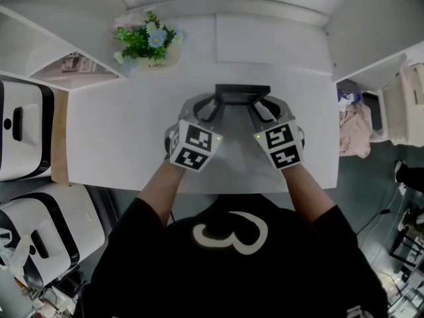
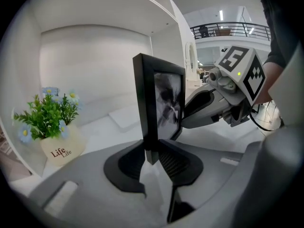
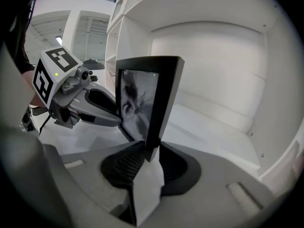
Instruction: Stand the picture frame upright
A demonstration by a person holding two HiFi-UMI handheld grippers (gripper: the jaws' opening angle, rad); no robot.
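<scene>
Jaws pinch upright picture frame (image 1: pixel 242 92); left gripper (image 2: pixel 152 156), right gripper (image 3: pixel 149 158) alike

The white table (image 1: pixel 99 131) is carrying a potted flower arrangement (image 1: pixel 147 42) at the upper left and a flat white board (image 1: pixel 271 42) at the upper centre.

flower pot (image 1: pixel 147 42): table's far-left corner | table (image 1: pixel 112 138): white | shelf (image 1: pixel 66 45): left

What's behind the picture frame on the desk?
Bare white desk and the alcove's back wall, with a flat white slab lying there. The flower pot stands off to the left, not behind. The rear face of the picture frame, and any prop on it, is hidden.
</scene>
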